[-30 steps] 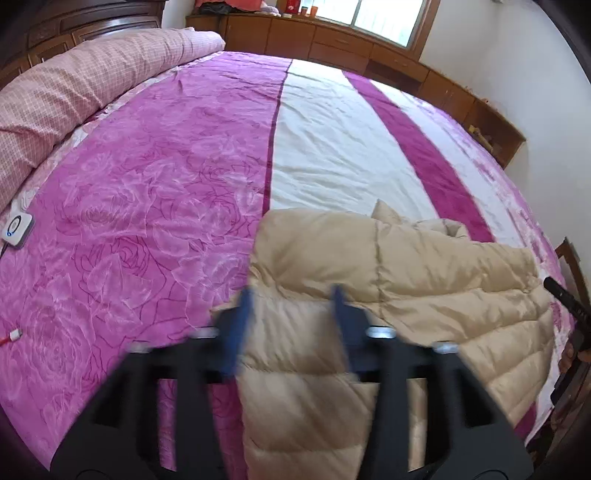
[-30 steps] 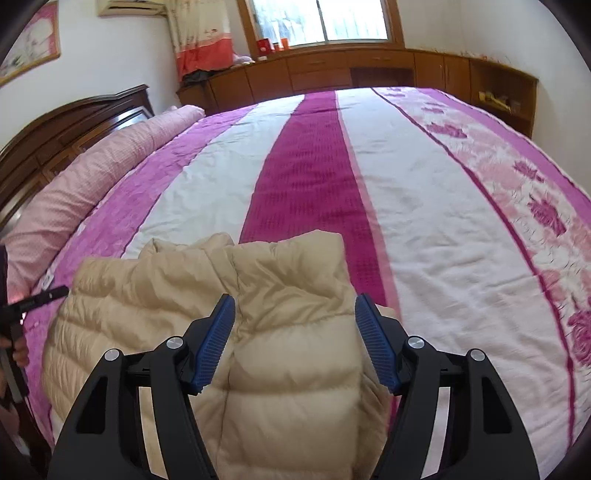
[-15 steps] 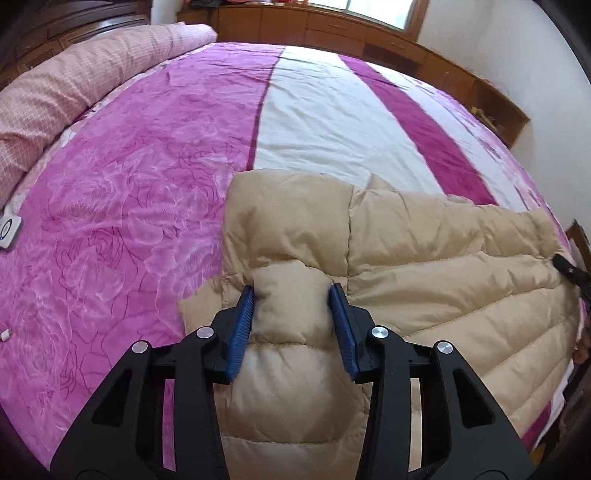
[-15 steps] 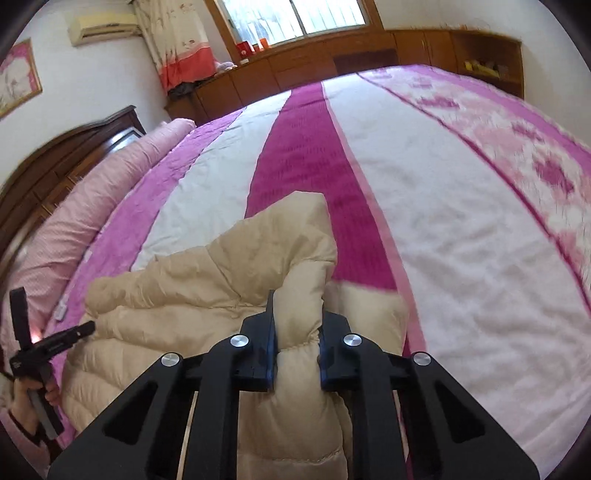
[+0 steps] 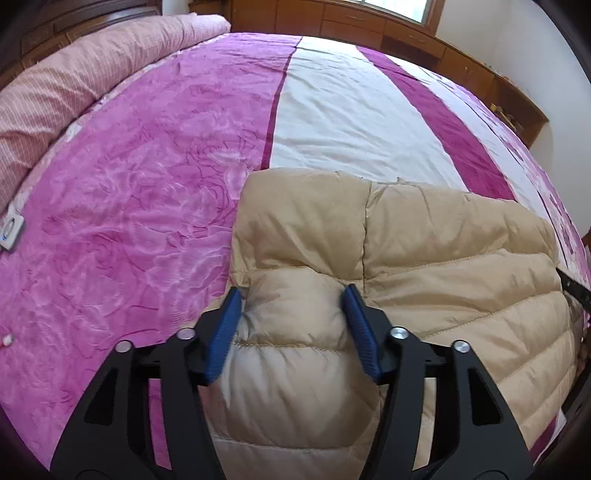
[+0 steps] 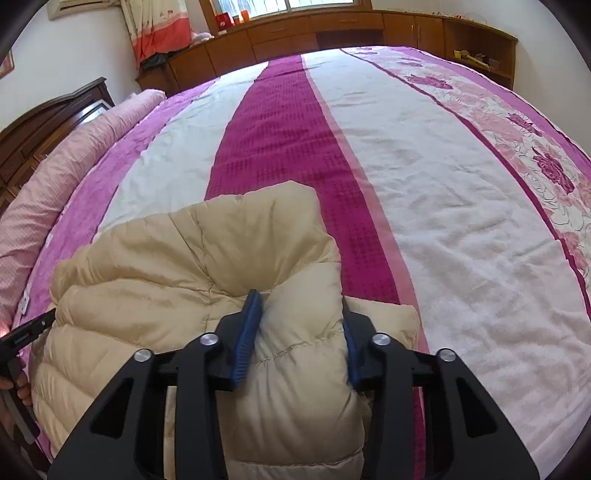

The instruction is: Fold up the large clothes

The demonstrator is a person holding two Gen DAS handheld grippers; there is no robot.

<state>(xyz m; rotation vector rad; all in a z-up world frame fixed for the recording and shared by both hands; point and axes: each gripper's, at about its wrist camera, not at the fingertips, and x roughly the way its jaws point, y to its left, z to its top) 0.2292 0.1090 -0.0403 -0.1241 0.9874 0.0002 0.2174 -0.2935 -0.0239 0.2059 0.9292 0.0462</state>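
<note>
Beige down jacket (image 5: 424, 254) lies on the bed (image 5: 147, 221), at the near edge, partly on the magenta rose-print band and partly across the white and dark-magenta stripes. Landmark for all positions: the jacket.

Left tool (image 5: 291, 325): jaws have just been opening. A puffed fold of the jacket bulges up between the blue pads (image 5: 225, 332); both pads touch the fabric at its sides, so it reads as a loose grip on the jacket's left end. Bare magenta bedspread lies to the left of that end.

Right tool (image 6: 301, 332): jaws have just been opening after a tight pinch. A quilted fold of the jacket sits between the pads (image 6: 247, 332) with fabric against both; gripping the jacket at its right end. Dark-magenta stripe runs away from the jacket just beyond this tool.

Pink rolled quilt (image 5: 74, 85) lies along the bed well to the left of the jacket. Small white controller (image 5: 11, 232) lies on the bedspread, far left of the jacket. Wooden cabinets (image 6: 332, 29) stand beyond the bed's far side.
</note>
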